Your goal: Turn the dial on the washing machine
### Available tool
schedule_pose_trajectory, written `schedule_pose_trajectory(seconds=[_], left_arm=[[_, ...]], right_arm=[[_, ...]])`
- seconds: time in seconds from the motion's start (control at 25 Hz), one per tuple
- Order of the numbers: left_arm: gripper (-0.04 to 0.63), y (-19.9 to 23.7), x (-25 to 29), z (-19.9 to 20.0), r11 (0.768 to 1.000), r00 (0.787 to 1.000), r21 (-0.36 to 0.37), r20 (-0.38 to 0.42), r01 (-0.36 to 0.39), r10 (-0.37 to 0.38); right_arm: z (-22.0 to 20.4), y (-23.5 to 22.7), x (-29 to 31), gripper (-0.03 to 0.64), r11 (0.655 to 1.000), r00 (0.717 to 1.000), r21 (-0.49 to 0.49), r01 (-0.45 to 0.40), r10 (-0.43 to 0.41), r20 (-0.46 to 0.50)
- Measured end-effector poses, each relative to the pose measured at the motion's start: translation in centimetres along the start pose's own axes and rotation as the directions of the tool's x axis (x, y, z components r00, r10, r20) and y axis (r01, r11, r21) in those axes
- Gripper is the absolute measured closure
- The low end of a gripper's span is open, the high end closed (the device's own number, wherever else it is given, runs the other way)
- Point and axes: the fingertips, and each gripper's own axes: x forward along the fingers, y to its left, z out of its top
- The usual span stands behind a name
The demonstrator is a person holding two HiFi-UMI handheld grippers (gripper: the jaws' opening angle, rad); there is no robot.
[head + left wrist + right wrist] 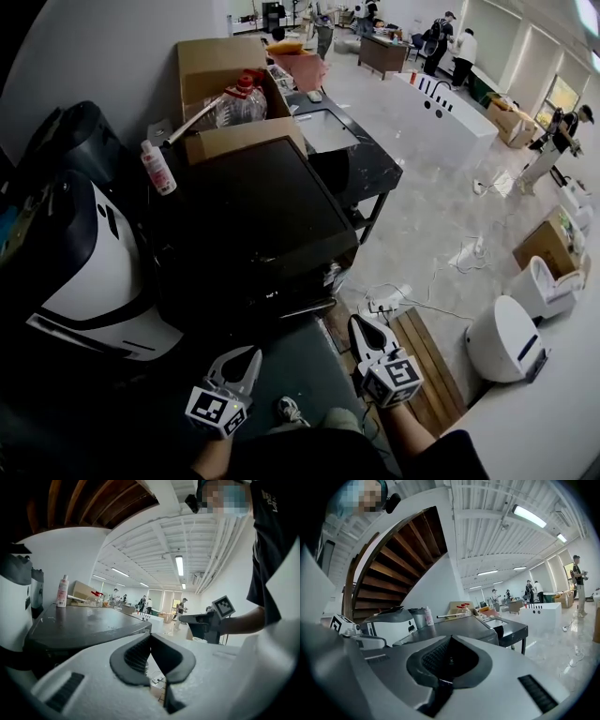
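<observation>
A dark, flat-topped washing machine (253, 220) stands in front of me; no dial shows in any view. My left gripper (247, 357) hangs low before its front edge, jaws shut with nothing between them (151, 637). To its right, my right gripper (360, 324) is also low and also shut on nothing (449, 640). Neither touches the machine. The left gripper view looks across the machine's top (79, 625) and catches the right gripper (206, 623) at the right. The right gripper view shows the same top (457, 626) from the other side.
A white and black appliance (84, 272) stands left of the machine. Behind it are a spray bottle (157, 167), a cardboard box (225, 66) with a plastic jug (240, 105), and a black sink table (361, 164). Cables (394, 302), a wooden pallet (427, 361) and white toilets (506, 339) are at the right.
</observation>
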Motion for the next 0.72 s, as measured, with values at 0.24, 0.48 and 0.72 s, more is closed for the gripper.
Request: schedule_pose_trajectory(seconds=[0.24, 0.48, 0.72], left_arm=[[0.584, -1.7, -0.4, 1.1, 0.999, 0.999, 0.001, 0.02, -0.05, 0.05], [0.584, -6.4, -1.5, 1.2, 0.996, 0.996, 0.006, 0.024, -0.088, 0.088], [0.584, -11.1, -3.1, 0.1, 0.989, 0.989, 0.006, 0.025, -0.146, 0.146]], right_arm=[[-0.3, -0.2, -3.4, 0.617, 1.0, 0.999, 0.01, -0.026, 0.026, -0.024], [0.2, -0.5, -8.3, 0.617, 0.997, 0.996, -0.027, -0.078, 0.077, -0.046], [-0.2, -0.8, -12.5, 0.617, 0.985, 0.987, -0.087, -0.15, 0.145, -0.07]])
